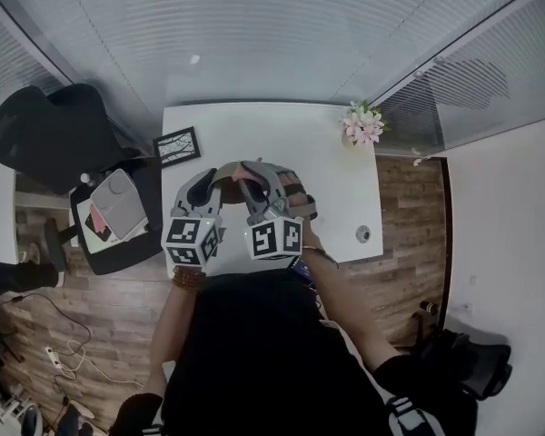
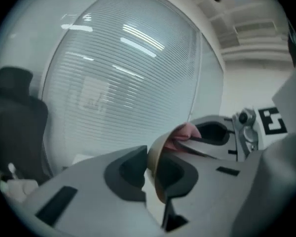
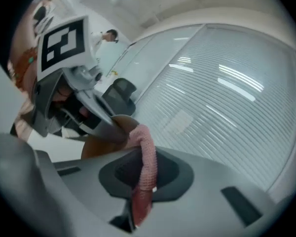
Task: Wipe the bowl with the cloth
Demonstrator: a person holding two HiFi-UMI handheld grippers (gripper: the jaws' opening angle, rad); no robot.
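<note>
My left gripper (image 1: 203,183) holds a tan bowl (image 2: 156,158) in the air by its rim; in the left gripper view the rim sits pinched between the two grey jaws, and the gripper (image 2: 150,171) is shut on it. My right gripper (image 3: 145,176) is shut on a pink cloth (image 3: 147,157), which hangs folded between its jaws. The cloth's upper end lies against the bowl (image 3: 104,141), right by the left gripper (image 3: 64,95). In the head view both grippers meet above the near half of the white table (image 1: 254,130), with the right gripper (image 1: 256,178) beside the bowl (image 1: 223,173).
A framed picture (image 1: 176,145) stands at the table's left edge and pink flowers (image 1: 363,123) at its far right corner. A small round object (image 1: 363,233) lies near the right edge. A black office chair (image 1: 50,134) and a low stand with white items (image 1: 118,209) are to the left.
</note>
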